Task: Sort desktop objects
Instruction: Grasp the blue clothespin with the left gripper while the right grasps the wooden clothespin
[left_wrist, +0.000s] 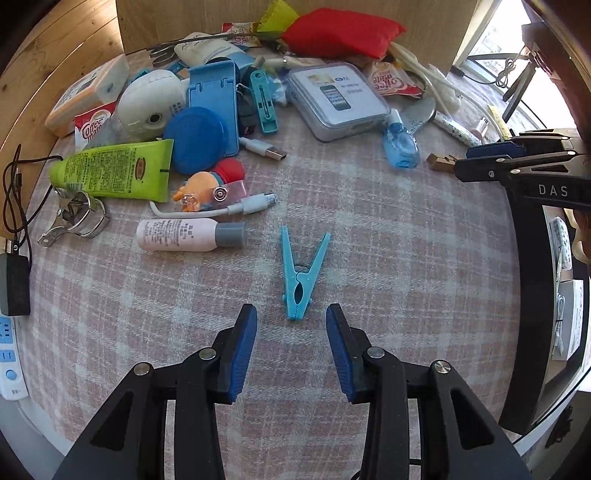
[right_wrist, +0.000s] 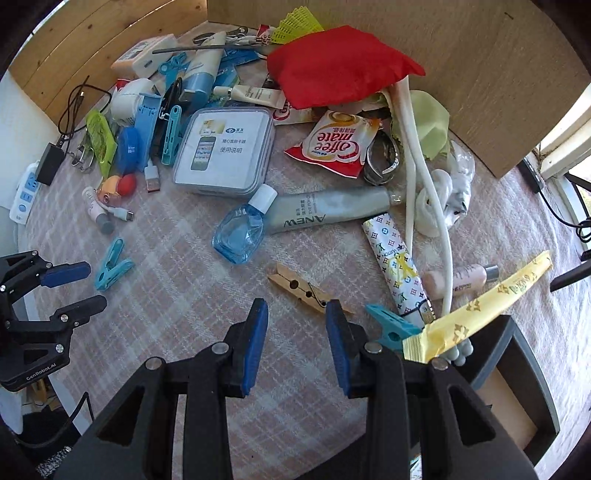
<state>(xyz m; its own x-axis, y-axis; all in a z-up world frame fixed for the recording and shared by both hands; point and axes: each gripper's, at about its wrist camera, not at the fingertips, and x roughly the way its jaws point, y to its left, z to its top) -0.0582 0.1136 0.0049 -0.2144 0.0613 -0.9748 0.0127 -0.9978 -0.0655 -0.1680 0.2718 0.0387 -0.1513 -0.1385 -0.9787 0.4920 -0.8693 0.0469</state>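
Left gripper (left_wrist: 291, 321): jaws apart, nothing between the blue pads; hovers low over the plaid tablecloth (left_wrist: 388, 240). Also seen from the right wrist view at the far left edge (right_wrist: 79, 286), jaws apart there too.
Right gripper (right_wrist: 297, 321): jaws apart, empty. In the left wrist view it enters from the right edge (left_wrist: 463, 162); from that side angle the gap cannot be judged.
Blue clothespin (left_wrist: 301, 275): lies flat on the cloth just ahead of the left gripper, clamp end toward the pads, two handles splayed away in a V. Not touching either pad. Same pin in the right wrist view (right_wrist: 110, 266), just beside the left gripper's upper finger.
Wooden clothespin (right_wrist: 306, 288): flat on the cloth directly ahead of the right gripper, lying at a slant; its near end runs behind the right finger (right_wrist: 338, 332), contact cannot be told.
Second blue clip (right_wrist: 391, 323): just right of the right gripper, partly under a yellow sachet (right_wrist: 480, 306).
Clutter, far side: green tube (left_wrist: 114, 171), pink bottle with grey cap (left_wrist: 192, 234), clear plastic box with phone leaflet (left_wrist: 338, 99), small blue liquid bottle (left_wrist: 400, 142), red pouch (left_wrist: 341, 31), all against the wooden back panel (left_wrist: 203, 18) or near it.
Grey ANEW tube (right_wrist: 325, 214): touching the small blue bottle's cap, well beyond the wooden clothespin.
Dark bin (right_wrist: 517, 387): lower right corner of the right wrist view, rim visible.
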